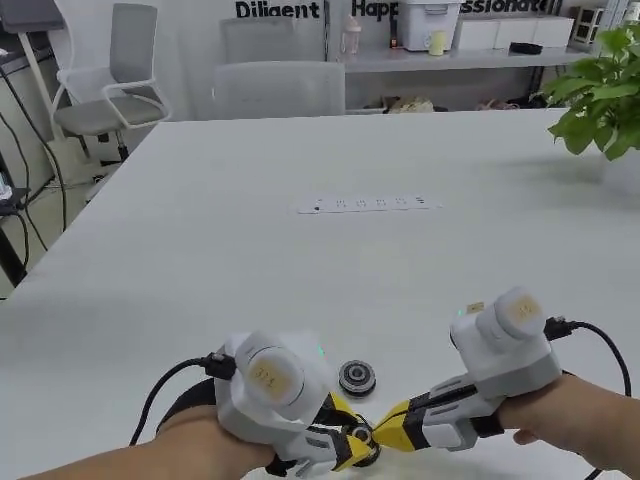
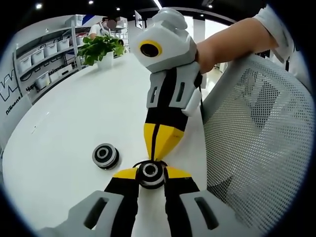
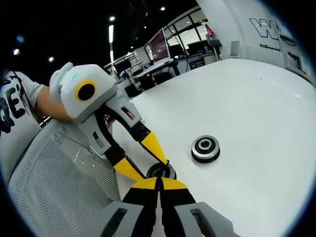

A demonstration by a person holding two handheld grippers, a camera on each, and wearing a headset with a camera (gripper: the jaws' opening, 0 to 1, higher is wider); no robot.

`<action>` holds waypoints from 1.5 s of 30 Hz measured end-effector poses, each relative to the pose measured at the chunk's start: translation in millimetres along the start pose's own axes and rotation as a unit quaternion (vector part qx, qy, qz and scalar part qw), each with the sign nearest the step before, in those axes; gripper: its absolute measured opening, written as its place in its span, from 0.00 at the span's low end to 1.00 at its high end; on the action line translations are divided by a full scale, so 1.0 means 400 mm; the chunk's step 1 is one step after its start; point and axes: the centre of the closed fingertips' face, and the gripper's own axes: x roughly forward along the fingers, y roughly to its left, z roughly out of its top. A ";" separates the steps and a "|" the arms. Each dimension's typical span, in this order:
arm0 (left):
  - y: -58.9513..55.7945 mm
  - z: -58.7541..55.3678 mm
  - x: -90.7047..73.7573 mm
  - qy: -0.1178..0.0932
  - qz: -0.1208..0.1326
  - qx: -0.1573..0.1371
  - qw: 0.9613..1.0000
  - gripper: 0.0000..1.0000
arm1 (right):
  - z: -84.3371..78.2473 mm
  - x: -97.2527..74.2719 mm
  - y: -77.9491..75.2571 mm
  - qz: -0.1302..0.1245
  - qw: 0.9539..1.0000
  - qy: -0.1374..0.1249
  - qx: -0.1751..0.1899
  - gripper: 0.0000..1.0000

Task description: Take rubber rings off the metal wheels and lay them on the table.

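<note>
Left gripper's (image 1: 345, 441) jaws grasp a metal wheel (image 2: 150, 174) at the counter's (image 1: 300, 270) near edge; right gripper's (image 3: 159, 181) jaws clench at its rim (grip on the ring (image 2: 139, 175) unclear). Next, I judge: peel the ring off outward. Second wheel (image 1: 357, 377) lies just beside.

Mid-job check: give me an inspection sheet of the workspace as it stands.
Surface: white table, mostly bare.
Job's things: gripped wheel between the left tongs; loose wheel lying flat beside it.
Clutter: power strip mid-table.
Grippers: left tongs shut on the gripped wheel; right tongs shut, tips at that wheel's rim.
Cables: black cables, one trailing from each gripper.
Surroundings: plant, chairs, shelf with boxes.
</note>
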 end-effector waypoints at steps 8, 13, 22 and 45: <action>-0.007 0.014 -0.023 0.001 -0.006 0.002 1.000 0.20 | 0.004 -0.003 0.000 0.000 1.000 -0.003 0.000 0.00; -0.006 0.023 -0.046 -0.010 -0.004 -0.018 1.000 0.25 | 0.006 -0.003 0.001 0.002 1.000 -0.004 0.002 0.00; 0.008 0.023 -0.108 -0.022 0.007 -0.030 0.999 0.33 | 0.011 -0.006 -0.001 0.000 1.000 -0.008 0.002 0.00; 0.005 0.035 -0.269 -0.086 0.034 -0.093 0.991 0.56 | 0.031 0.009 0.027 0.014 1.000 -0.009 -0.006 0.00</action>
